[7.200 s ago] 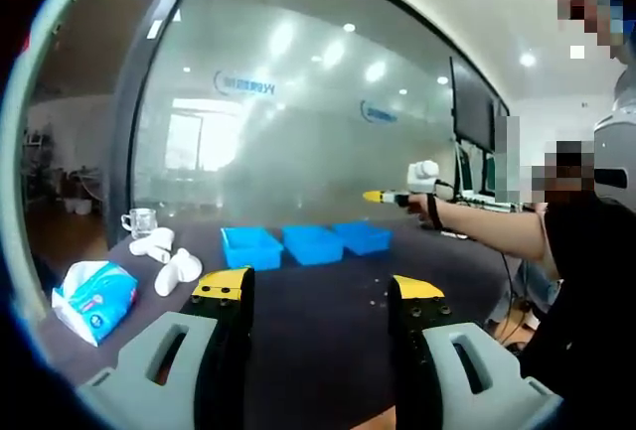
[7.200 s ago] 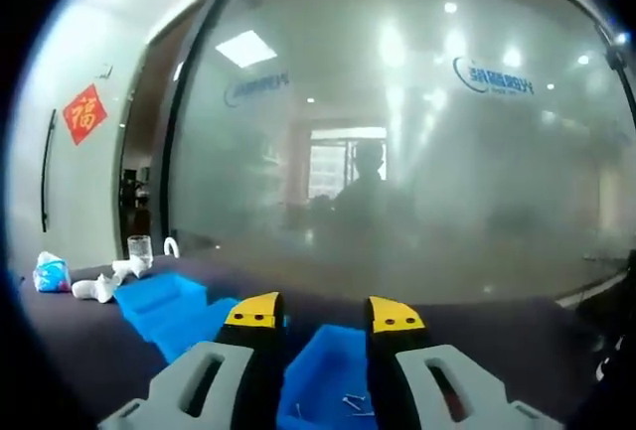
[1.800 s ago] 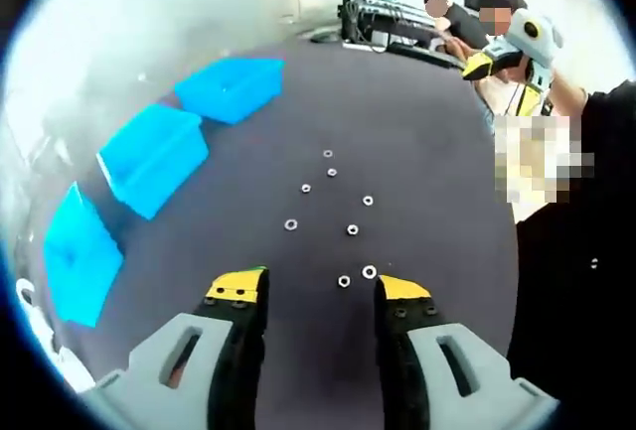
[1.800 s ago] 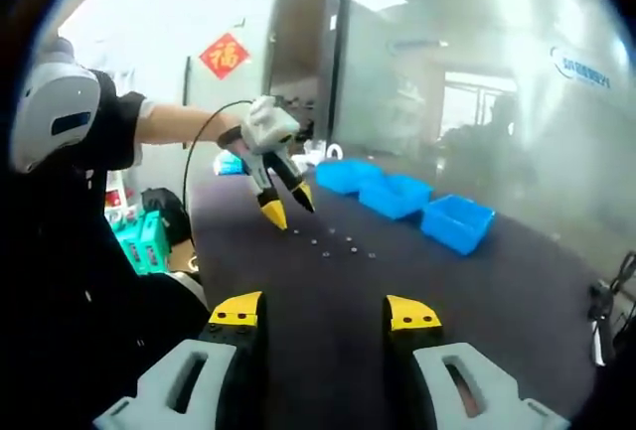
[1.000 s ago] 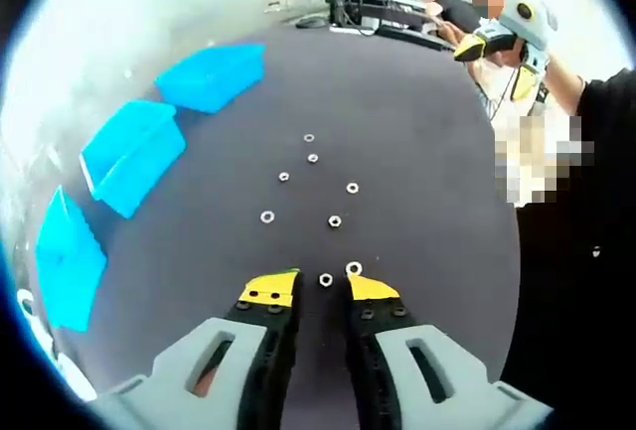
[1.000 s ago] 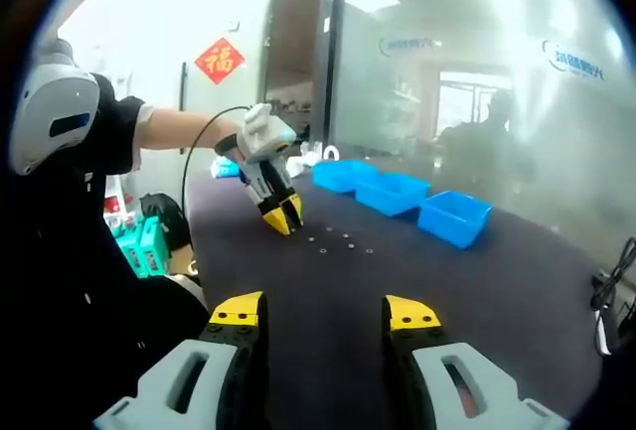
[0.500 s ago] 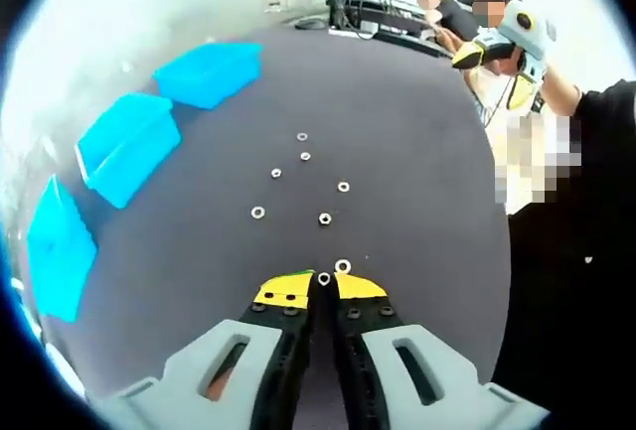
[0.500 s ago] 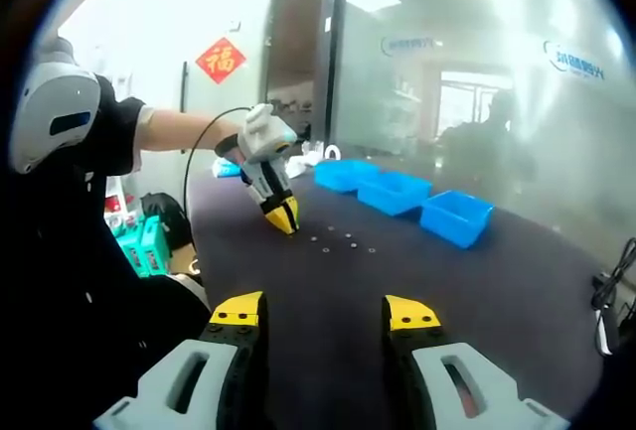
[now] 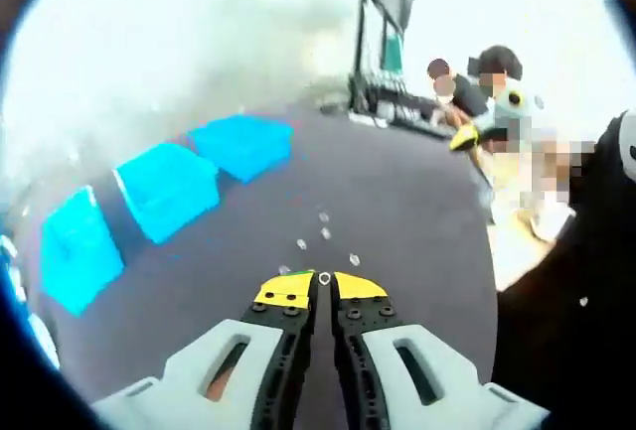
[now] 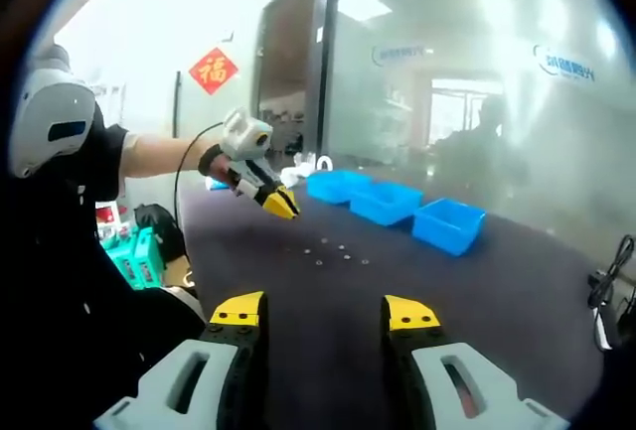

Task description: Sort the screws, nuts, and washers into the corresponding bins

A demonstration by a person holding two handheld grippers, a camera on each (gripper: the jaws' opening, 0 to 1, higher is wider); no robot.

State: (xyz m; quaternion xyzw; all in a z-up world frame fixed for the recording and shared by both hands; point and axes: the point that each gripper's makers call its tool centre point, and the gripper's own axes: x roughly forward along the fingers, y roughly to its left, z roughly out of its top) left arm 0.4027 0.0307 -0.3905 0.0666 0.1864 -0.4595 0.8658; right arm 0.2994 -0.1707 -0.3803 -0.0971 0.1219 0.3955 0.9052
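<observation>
My left gripper is shut on a small nut pinched at its yellow tips, held above the dark table. Several loose nuts and washers lie just beyond it. Three blue bins stand in a row to the left. In the right gripper view the left gripper hangs over the loose parts, with the bins behind them. My right gripper is open and empty over the near table. Its yellow tip shows far right in the left gripper view.
A monitor and cables sit at the table's far end. A frosted glass wall runs behind the bins. White objects lie past the bins. A green crate stands off the table's edge beside the person.
The left gripper closed on the nut on the table, then lifted and tilted up with it. The right gripper has stayed open and nearly still.
</observation>
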